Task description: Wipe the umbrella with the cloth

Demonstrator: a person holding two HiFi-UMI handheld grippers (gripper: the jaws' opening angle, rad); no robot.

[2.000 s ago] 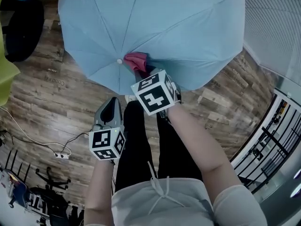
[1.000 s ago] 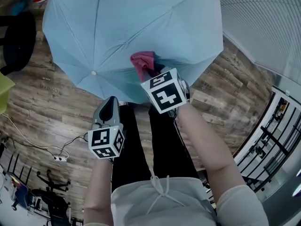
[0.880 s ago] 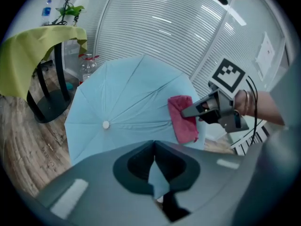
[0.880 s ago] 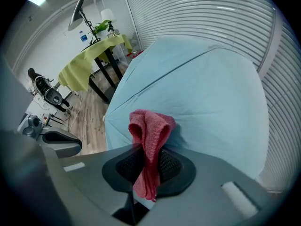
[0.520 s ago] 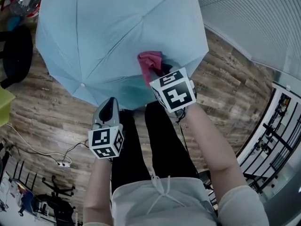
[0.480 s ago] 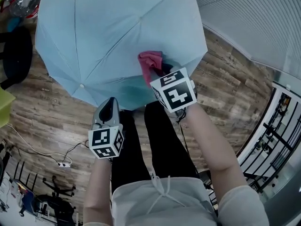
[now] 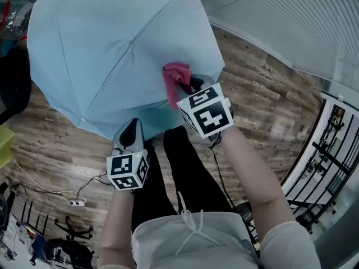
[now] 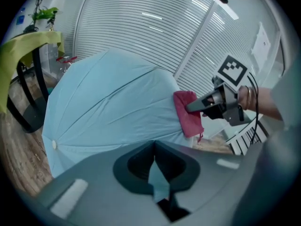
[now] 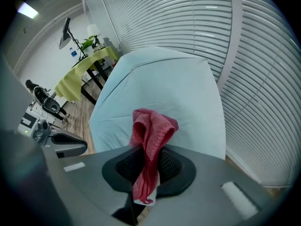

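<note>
Floor (image 7: 50, 144): grey-brown wood-look planks. Far and right sides: white horizontal blinds (image 7: 291, 21), full height, with one vertical post. Far left: table under a yellow-green cover (image 9: 82, 76) on dark legs, with a green plant (image 9: 88, 42) behind. Near left: white power strip (image 7: 74, 203) with cable on the floor. Right edge: black metal rack (image 7: 331, 150). Ceiling light (image 9: 28, 11), lit.

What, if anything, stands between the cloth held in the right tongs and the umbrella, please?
Nothing visible does. The right tongs are shut on the red cloth, whose bunched end lies against the light-blue umbrella. The left tongs pinch the umbrella's edge, off to the side of that contact.
</note>
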